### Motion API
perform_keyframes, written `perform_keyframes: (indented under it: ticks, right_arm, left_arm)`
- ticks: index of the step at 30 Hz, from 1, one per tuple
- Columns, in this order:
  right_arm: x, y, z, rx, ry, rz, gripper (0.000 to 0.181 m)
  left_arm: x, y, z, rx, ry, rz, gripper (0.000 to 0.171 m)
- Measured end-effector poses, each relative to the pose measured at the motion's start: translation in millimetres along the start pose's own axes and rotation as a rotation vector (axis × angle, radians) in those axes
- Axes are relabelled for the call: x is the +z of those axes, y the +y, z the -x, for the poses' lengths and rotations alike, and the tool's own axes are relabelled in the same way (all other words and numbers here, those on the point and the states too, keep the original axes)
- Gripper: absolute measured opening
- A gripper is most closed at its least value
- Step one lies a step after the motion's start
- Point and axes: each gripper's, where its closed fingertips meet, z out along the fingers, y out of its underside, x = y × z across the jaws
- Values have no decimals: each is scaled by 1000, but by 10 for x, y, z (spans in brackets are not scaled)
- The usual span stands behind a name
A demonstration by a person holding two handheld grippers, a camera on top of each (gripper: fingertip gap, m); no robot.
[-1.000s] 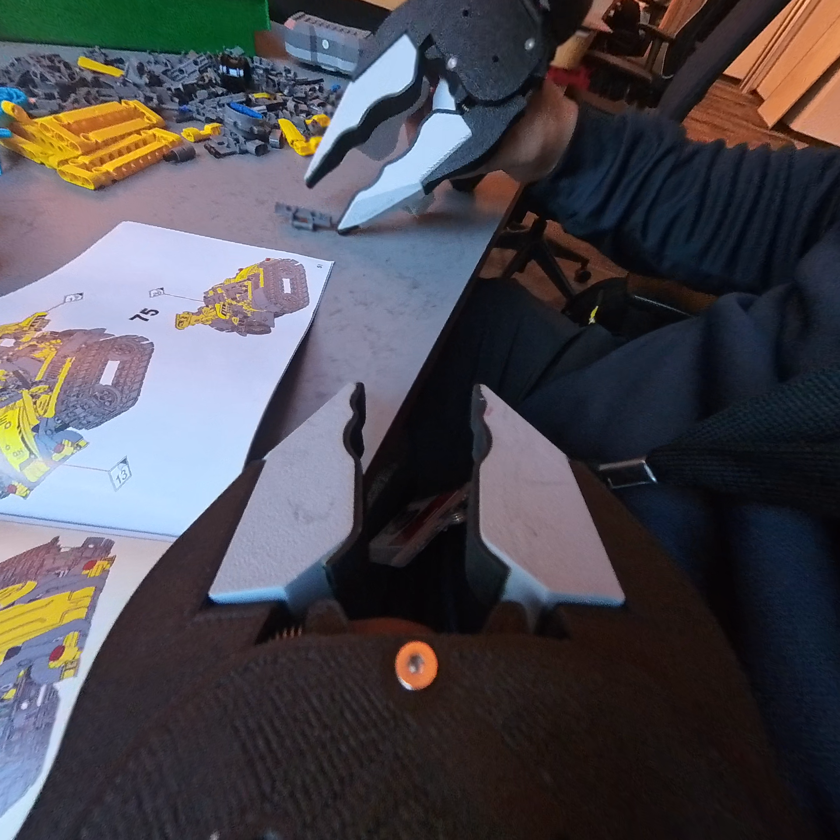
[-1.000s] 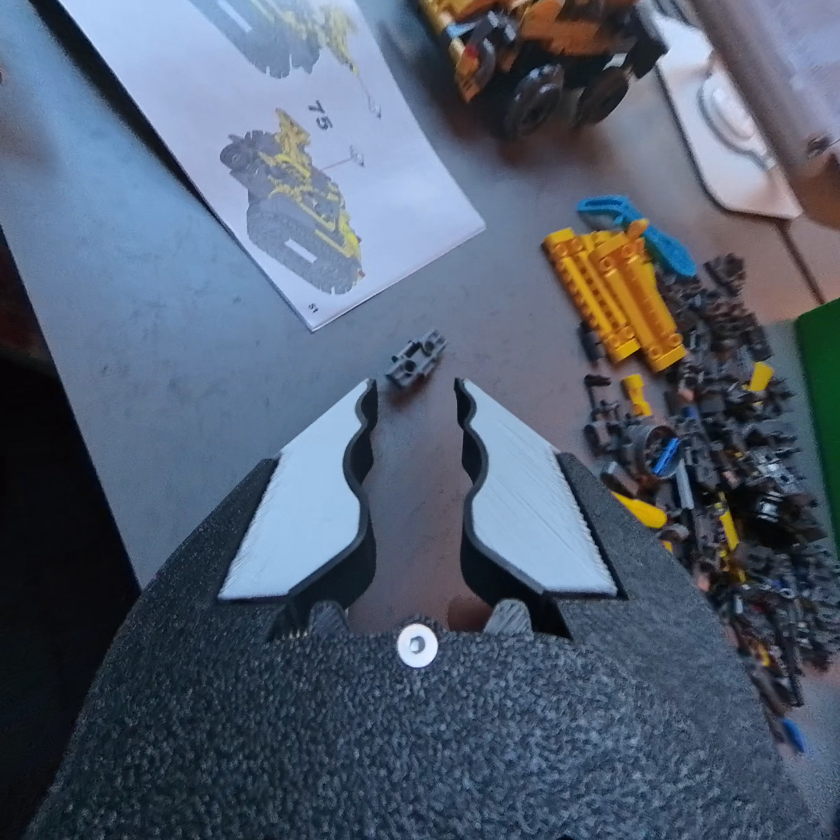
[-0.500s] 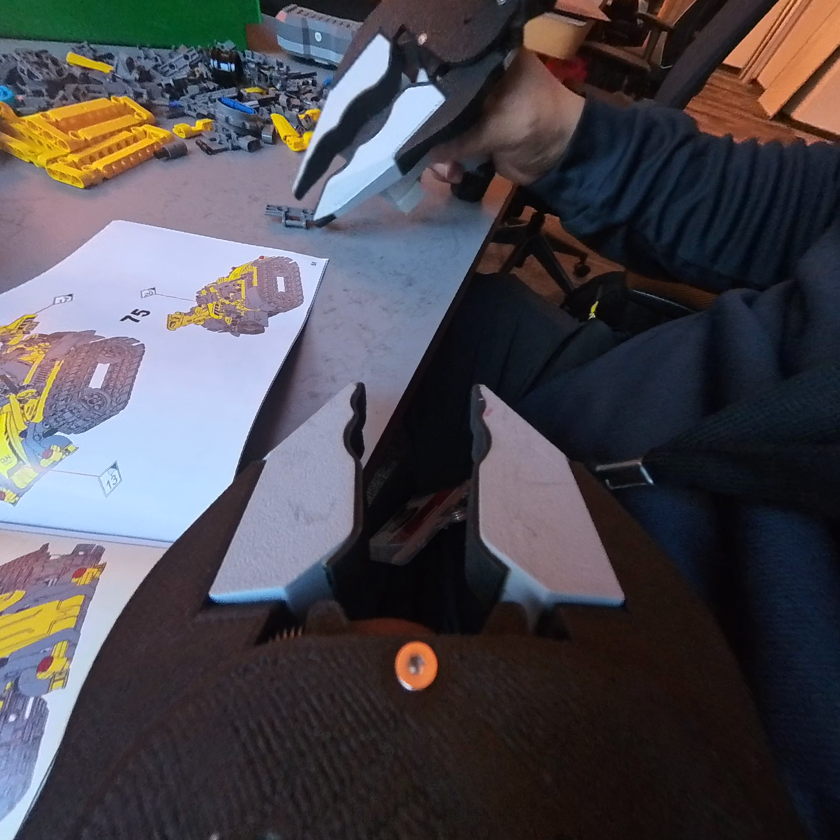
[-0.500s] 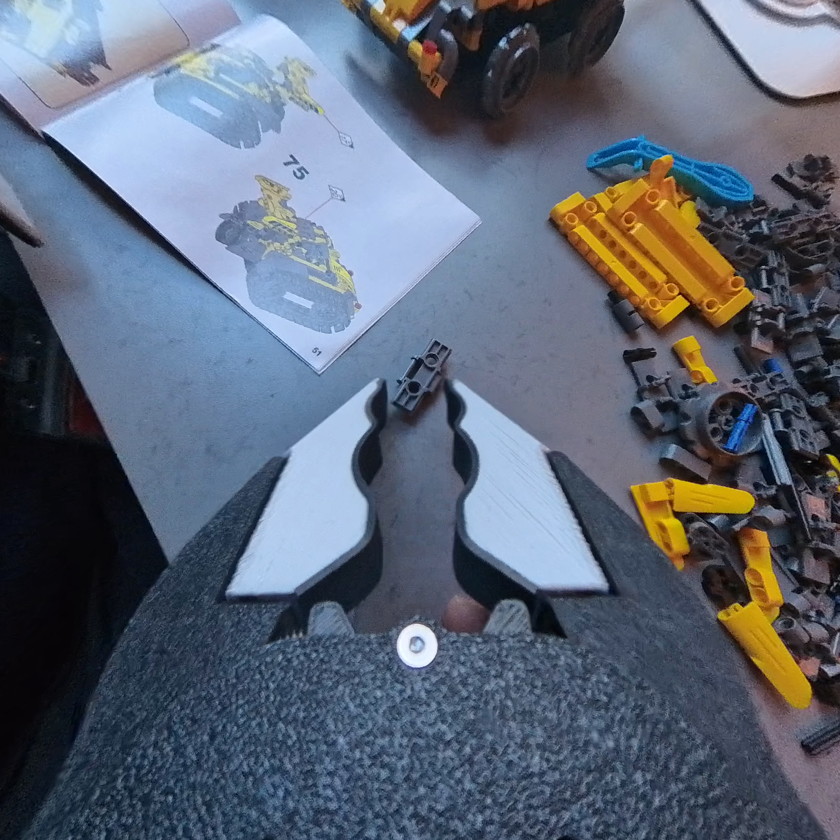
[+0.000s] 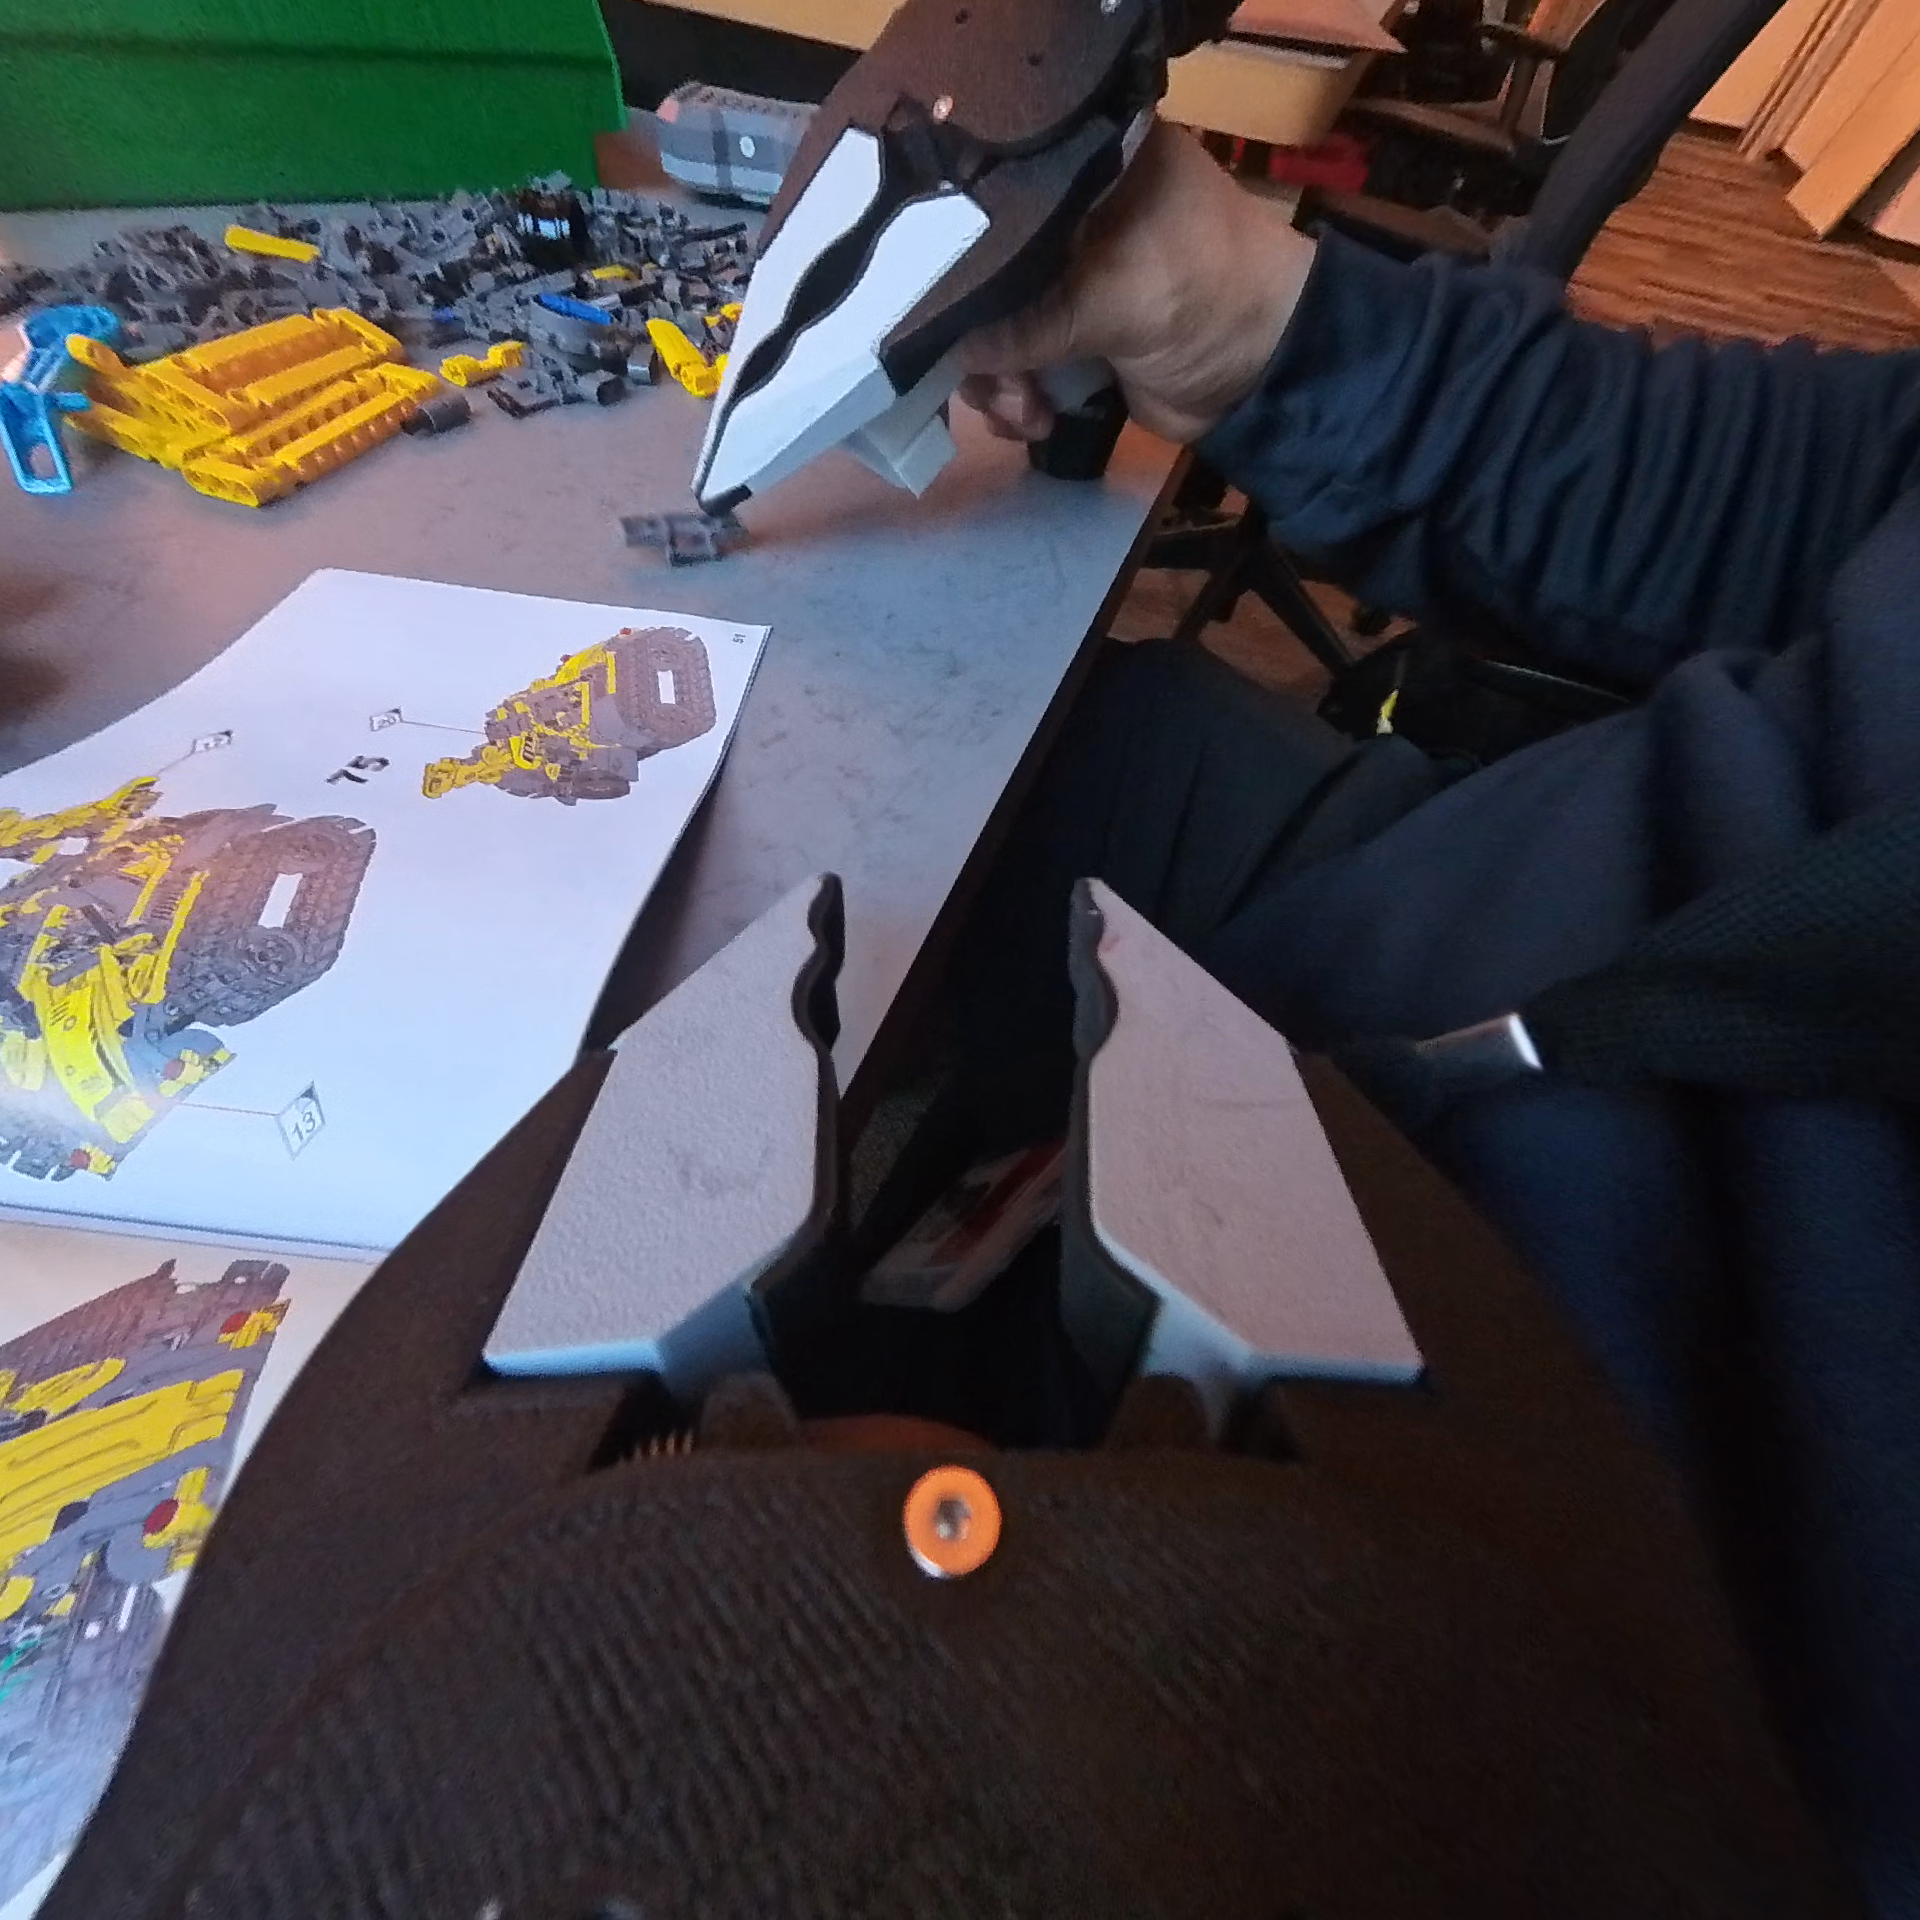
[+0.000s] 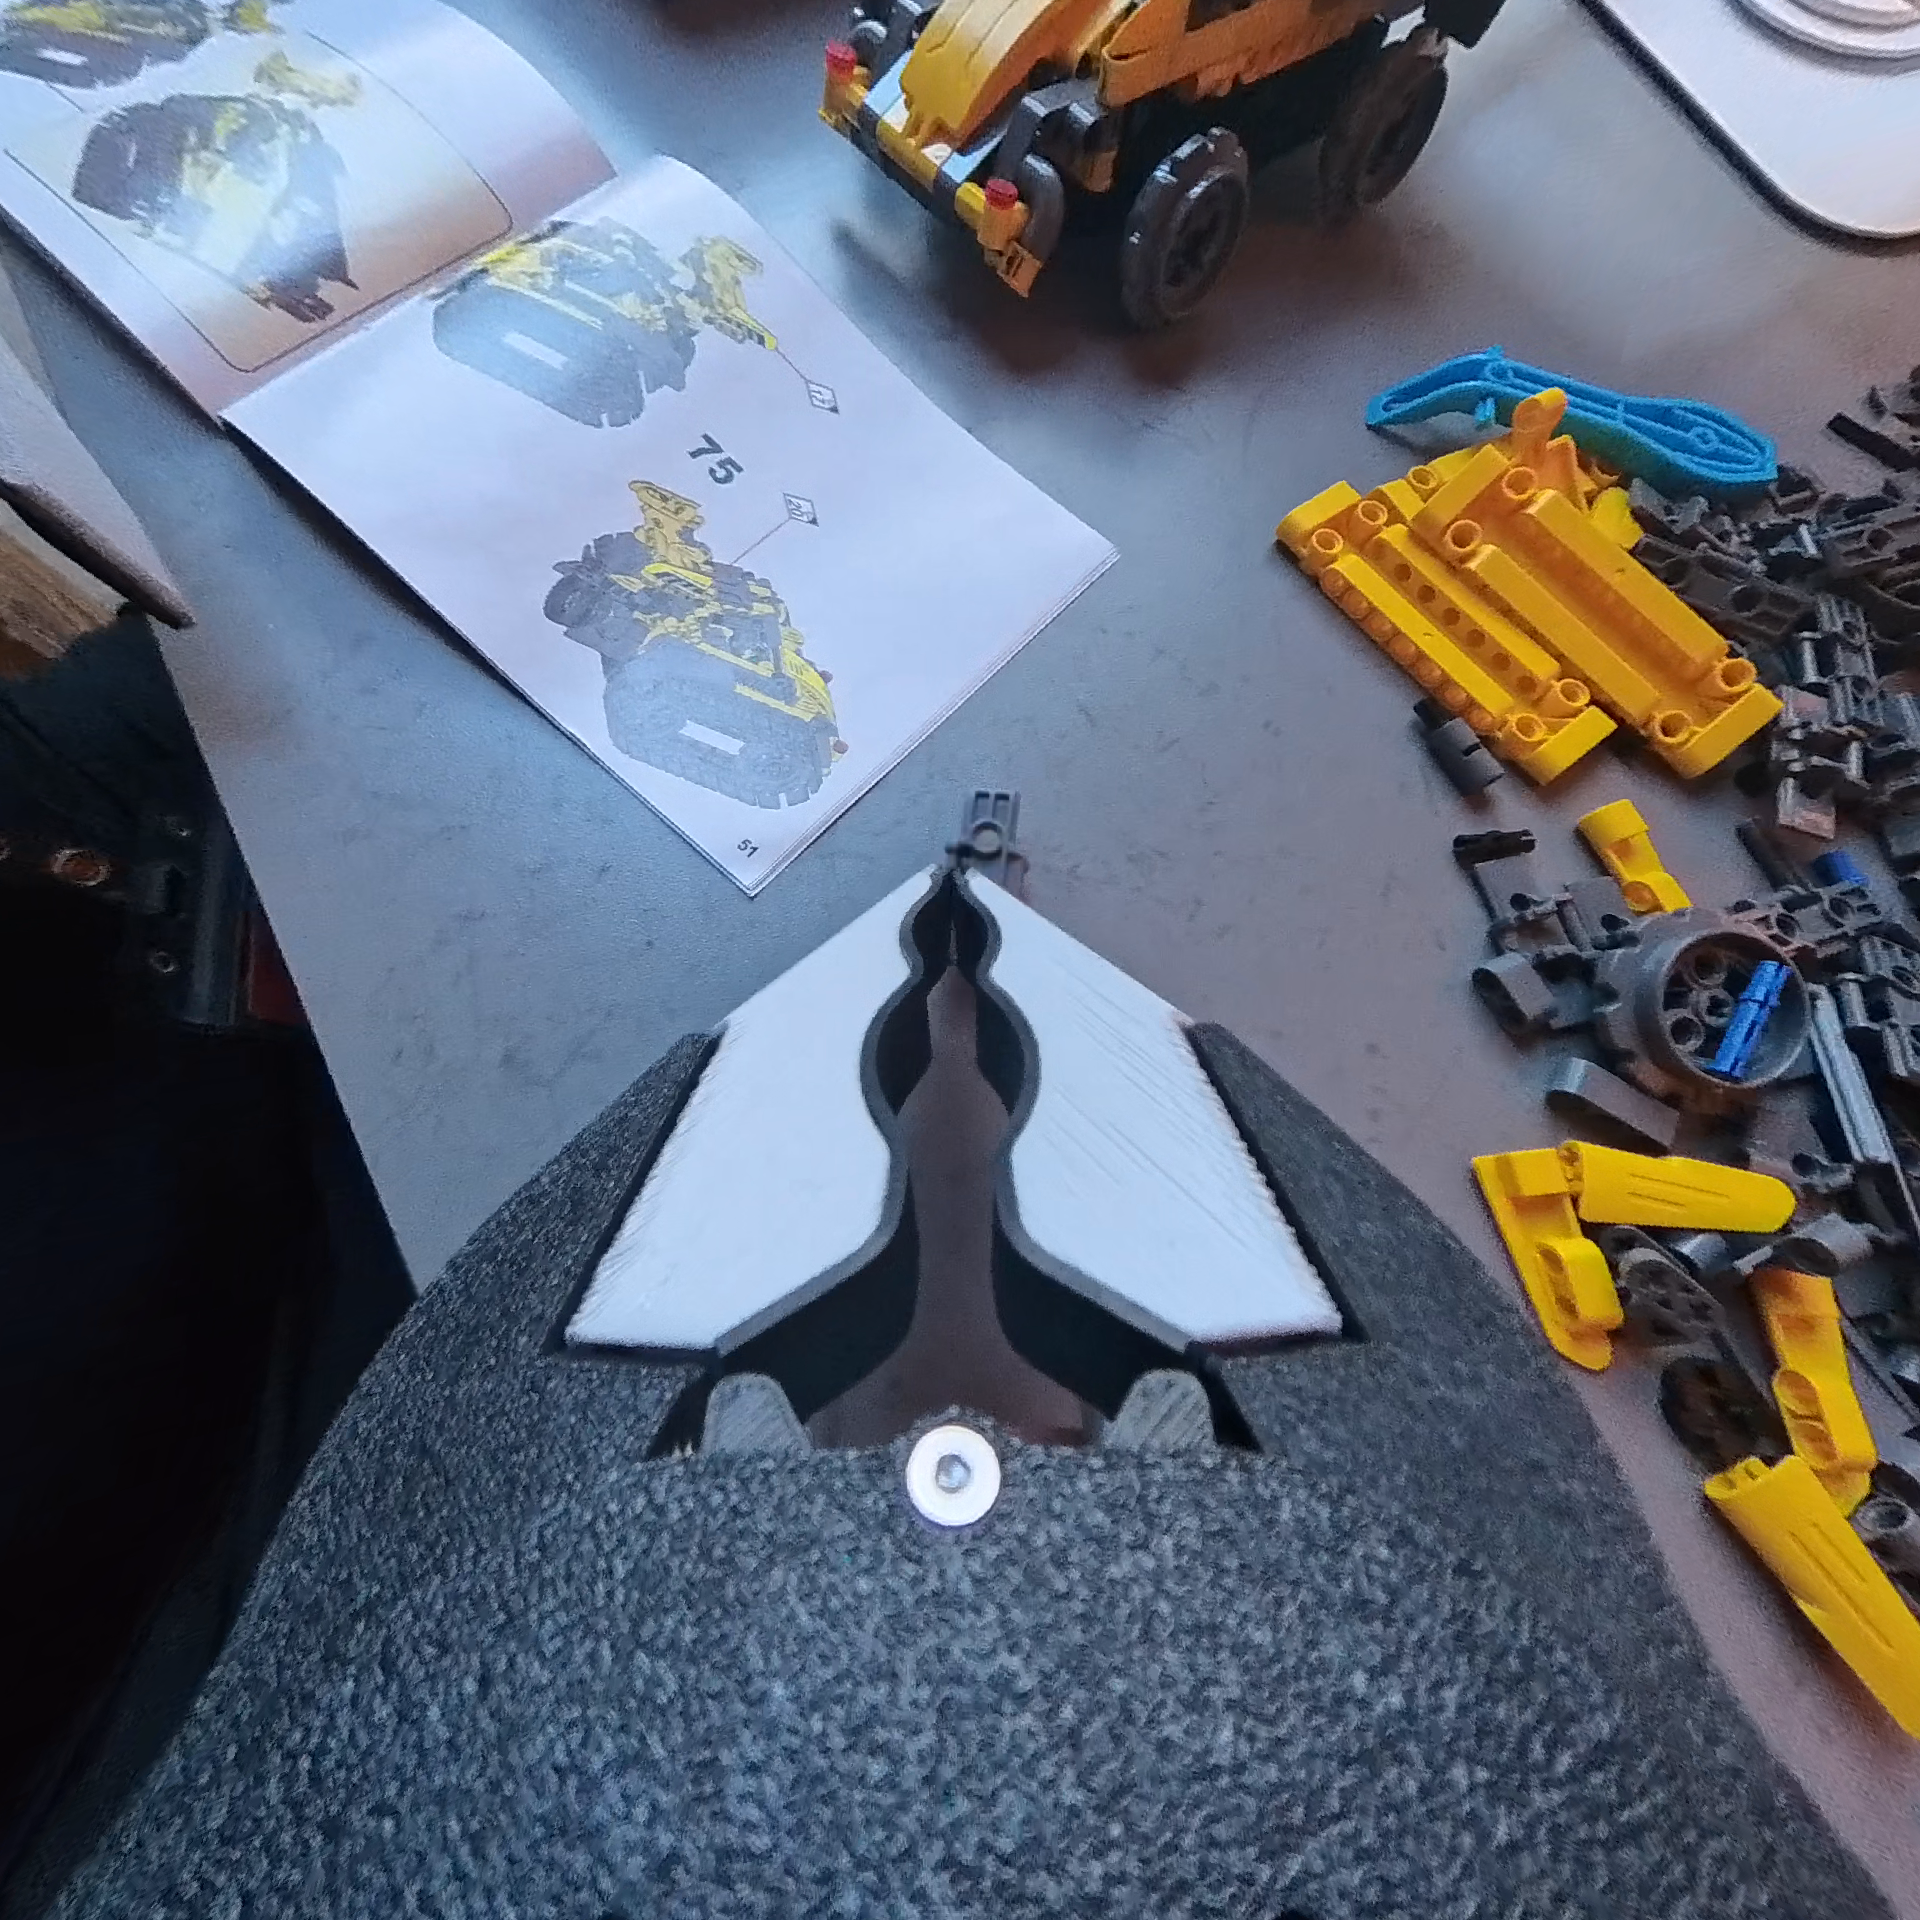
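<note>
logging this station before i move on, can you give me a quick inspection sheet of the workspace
Surface: grey table, scuffed, front edge beside a seated person.
Job's things: small dark grey piece lying on the table near the open instruction booklet.
Clutter: yellow beams, blue part, pile of grey and yellow pieces, built yellow vehicle.
Grippers: right gripper shut on the small dark grey piece; left gripper open, empty, over the table edge.
Cables: nothing seen.
Surroundings: green box, office chairs and wooden floor behind.
</note>
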Motion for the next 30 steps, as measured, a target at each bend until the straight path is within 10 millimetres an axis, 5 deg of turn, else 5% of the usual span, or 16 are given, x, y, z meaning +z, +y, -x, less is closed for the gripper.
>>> perform_keyframes:
  ticks: [10, 15, 20, 26, 30]
  right_arm:
    - [-146, -146, 56, 42, -98, -134, 0]
    - [-196, -183, 40, 146, -190, -169, 17]
    - [-159, -148, 20, 146, -165, -139, 28]
    - [-42, 33, -45, 130, -55, -8, 40]
    - [13, 96, -64, 116, -25, 45, 27]
  left_arm:
    - [36, -242, 56, 80, -100, -146, 33]
    - [301, -322, -47, 25, -93, -144, 0]
    - [614, -476, -187, -101, -25, -153, 0]
    - [558, -327, -211, 39, -28, -115, 5]
    - [462, -374, -202, 62, -16, -143, 9]
